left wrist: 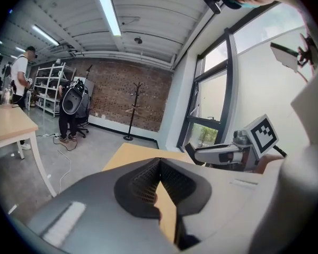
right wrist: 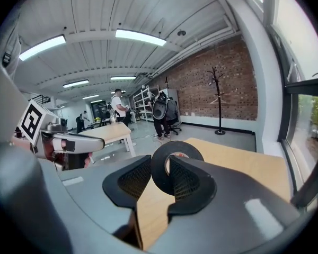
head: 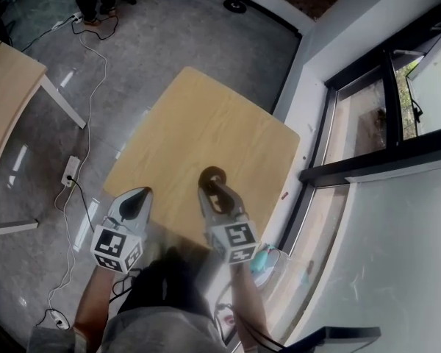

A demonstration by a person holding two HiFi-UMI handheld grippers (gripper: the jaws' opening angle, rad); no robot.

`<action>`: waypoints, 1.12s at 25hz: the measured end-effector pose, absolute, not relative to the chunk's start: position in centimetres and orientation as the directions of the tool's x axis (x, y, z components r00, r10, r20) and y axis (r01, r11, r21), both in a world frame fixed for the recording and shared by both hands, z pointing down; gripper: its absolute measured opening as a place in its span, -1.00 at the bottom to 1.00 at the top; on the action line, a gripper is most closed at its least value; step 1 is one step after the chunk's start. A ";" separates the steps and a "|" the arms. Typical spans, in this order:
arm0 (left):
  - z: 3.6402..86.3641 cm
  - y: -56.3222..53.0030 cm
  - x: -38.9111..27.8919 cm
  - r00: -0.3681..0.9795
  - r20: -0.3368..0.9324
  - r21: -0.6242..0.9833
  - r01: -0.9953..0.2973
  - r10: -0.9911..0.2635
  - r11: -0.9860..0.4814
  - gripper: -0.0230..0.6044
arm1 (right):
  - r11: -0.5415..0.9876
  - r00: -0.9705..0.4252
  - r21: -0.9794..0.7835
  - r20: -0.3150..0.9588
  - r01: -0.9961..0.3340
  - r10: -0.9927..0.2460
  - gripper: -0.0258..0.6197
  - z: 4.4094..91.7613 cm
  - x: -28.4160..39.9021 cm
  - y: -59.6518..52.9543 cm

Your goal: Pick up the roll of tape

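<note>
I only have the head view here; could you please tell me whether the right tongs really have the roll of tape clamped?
Observer: Yes. The right gripper view shows the right tongs shut on the black roll of tape, which stands on edge between the pads.
Operator: Thank you. Are the left tongs carrying anything?
Observer: No. The left gripper view shows the left tongs shut at the tips, with nothing between them.

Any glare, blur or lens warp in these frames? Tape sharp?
Both gripper views: strong fisheye, dark corners. Right gripper view: roll of tape sharp, ceiling lights bright. Head view: glare streaks on floor; table evenly lit.
</note>
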State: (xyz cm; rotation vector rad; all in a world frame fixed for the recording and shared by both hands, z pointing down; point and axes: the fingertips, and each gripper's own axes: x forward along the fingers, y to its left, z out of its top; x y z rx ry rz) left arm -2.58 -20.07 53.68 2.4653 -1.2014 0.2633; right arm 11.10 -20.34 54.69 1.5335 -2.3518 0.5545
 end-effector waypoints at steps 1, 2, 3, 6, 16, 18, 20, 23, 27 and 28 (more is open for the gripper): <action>53.0 -20.0 -2.6 0.618 0.320 0.256 -0.787 -0.719 -0.562 -0.93 | 0.361 -0.394 -0.158 0.412 -0.919 -0.822 -0.54 53.5 11.1 -20.1; 52.2 -19.9 -2.6 0.619 0.311 0.255 -0.786 -0.722 -0.564 -0.93 | 0.359 -0.390 -0.152 0.396 -0.921 -0.831 -0.54 52.4 11.2 -19.8; 51.5 -19.7 -2.6 0.620 0.301 0.252 -0.785 -0.725 -0.566 -0.93 | 0.358 -0.387 -0.149 0.381 -0.922 -0.839 -0.54 51.3 11.2 -19.5; 49.2 -19.3 -2.4 0.627 0.268 0.240 -0.779 -0.732 -0.579 -0.93 | 0.356 -0.382 -0.138 0.337 -0.924 -0.861 -0.54 48.3 11.3 -18.6; 43.8 -18.3 -2.4 0.647 0.190 0.200 -0.762 -0.739 -0.616 -0.93 | 0.314 -0.335 -0.131 0.201 -0.940 -0.921 -0.54 41.6 12.3 -15.9; 43.1 -18.0 -2.5 0.652 0.181 0.192 -0.758 -0.737 -0.623 -0.93 | 0.300 -0.321 -0.132 0.191 -0.945 -0.928 -0.54 41.2 12.7 -15.4; 42.4 -17.8 -2.5 0.656 0.175 0.183 -0.754 -0.734 -0.630 -0.93 | 0.292 -0.310 -0.116 0.189 -0.949 -0.932 -0.54 41.3 13.2 -14.9; 41.7 -17.5 -2.3 0.661 0.168 0.169 -0.750 -0.731 -0.640 -0.93 | 0.266 -0.286 -0.132 0.172 -0.955 -0.943 -0.54 40.5 13.4 -14.4; 40.7 -17.1 -2.0 0.672 0.151 0.148 -0.741 -0.726 -0.655 -0.93 | 0.243 -0.263 -0.138 0.157 -0.960 -0.952 -0.54 40.3 13.7 -13.4; 40.4 -17.0 -1.9 0.675 0.144 0.142 -0.738 -0.724 -0.659 -0.93 | 0.240 -0.260 -0.137 0.154 -0.961 -0.953 -0.54 40.2 13.8 -13.2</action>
